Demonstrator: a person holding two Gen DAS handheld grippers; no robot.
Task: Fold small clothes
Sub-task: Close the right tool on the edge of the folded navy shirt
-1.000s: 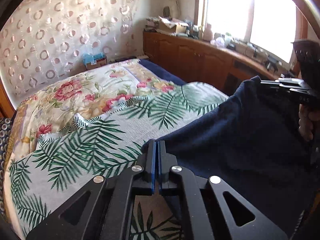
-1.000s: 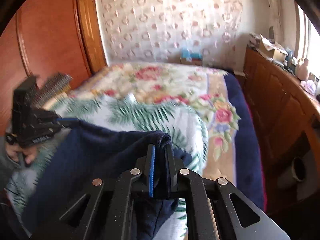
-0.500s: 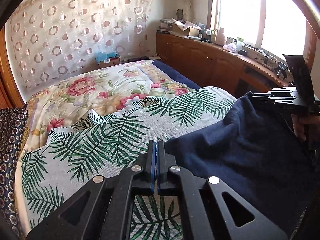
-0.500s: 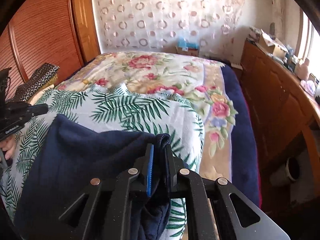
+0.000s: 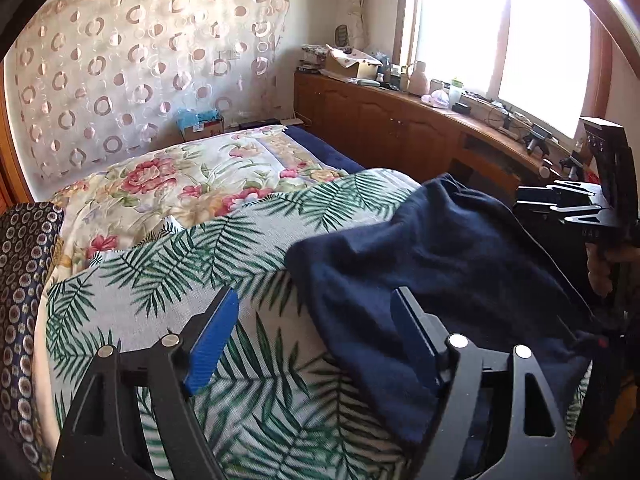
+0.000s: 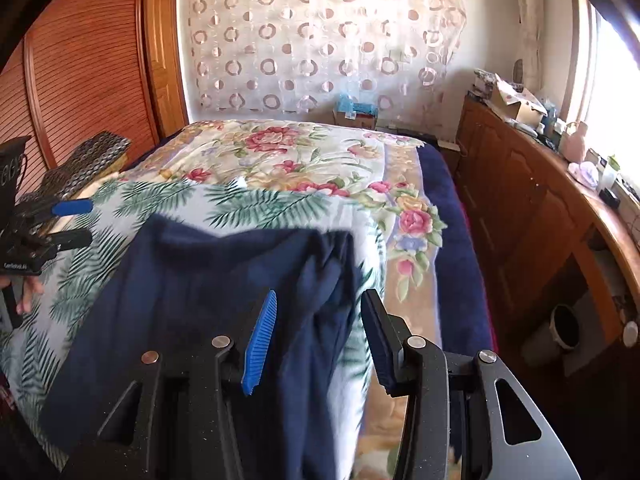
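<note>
A navy blue garment (image 5: 440,260) lies slack on the palm-leaf sheet (image 5: 160,280) at the near end of the bed. My left gripper (image 5: 315,294) hangs just above its left edge with jaws opening. The cloth edge lies under the gap and neither pad presses on it. In the right wrist view the garment (image 6: 208,280) spreads in front of my right gripper (image 6: 320,296), whose jaws are opening too. A loose fold sits between its pads, untouched. Each gripper shows in the other's view: the right gripper (image 5: 524,202) at the far right, the left gripper (image 6: 80,222) at the far left.
A floral quilt (image 6: 288,152) covers the far half of the bed. A dark patterned cushion (image 5: 24,280) lies at the left edge. A wooden cabinet (image 6: 528,200) with cluttered top runs along the right under the window. Slatted wooden doors (image 6: 80,80) stand on the left.
Both grippers were shut on the navy garment and held it up between them. Both have now opened and let it go, and the cloth has sunk onto the sheet.
</note>
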